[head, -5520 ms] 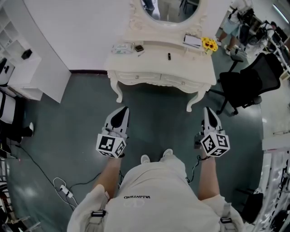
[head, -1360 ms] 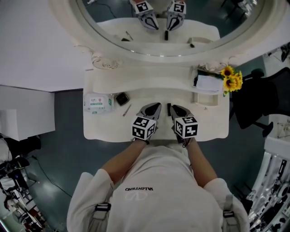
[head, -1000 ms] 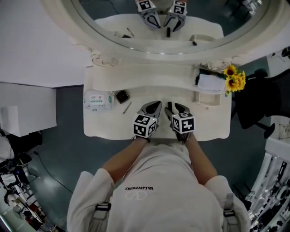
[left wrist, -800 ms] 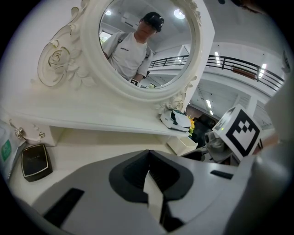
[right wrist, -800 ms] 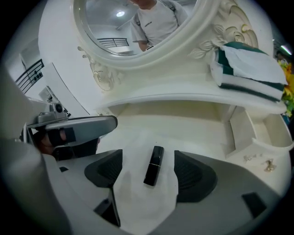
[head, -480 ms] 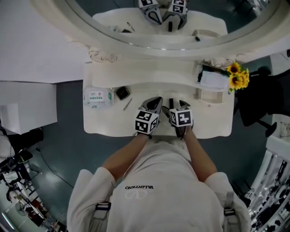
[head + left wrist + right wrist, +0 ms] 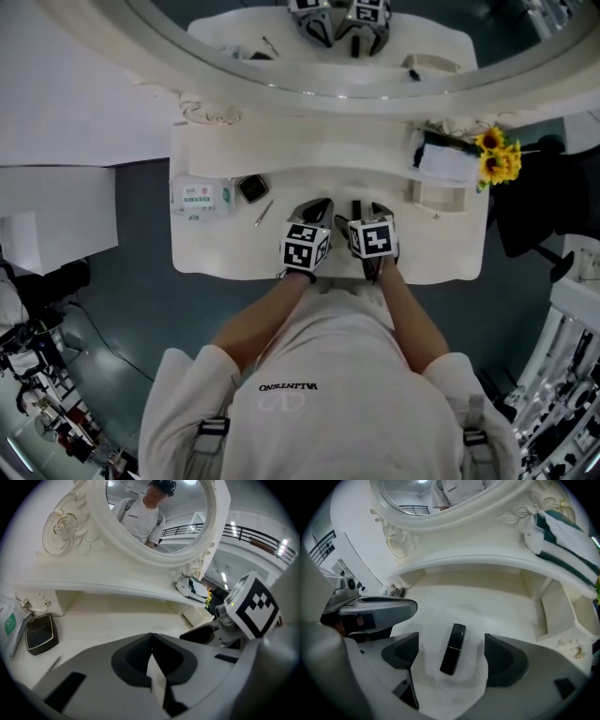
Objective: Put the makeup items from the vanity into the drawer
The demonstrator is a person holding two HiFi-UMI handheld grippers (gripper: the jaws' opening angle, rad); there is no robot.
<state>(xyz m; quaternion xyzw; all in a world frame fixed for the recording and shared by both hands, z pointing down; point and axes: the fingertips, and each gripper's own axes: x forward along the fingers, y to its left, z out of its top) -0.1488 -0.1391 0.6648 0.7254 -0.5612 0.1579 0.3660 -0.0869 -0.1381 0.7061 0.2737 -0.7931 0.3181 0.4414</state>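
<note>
Lipstick [image 7: 453,648] between just-opened fingers [image 7: 502,660] of right gripper [image 7: 451,640]

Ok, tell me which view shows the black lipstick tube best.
The right gripper view: the lipstick tube lies whole and flat on the vanity top, untouched between the just-opened jaws of the right hand-held gripper. The head view shows only a thin dark sliver of it; the left gripper view does not show it.
</note>
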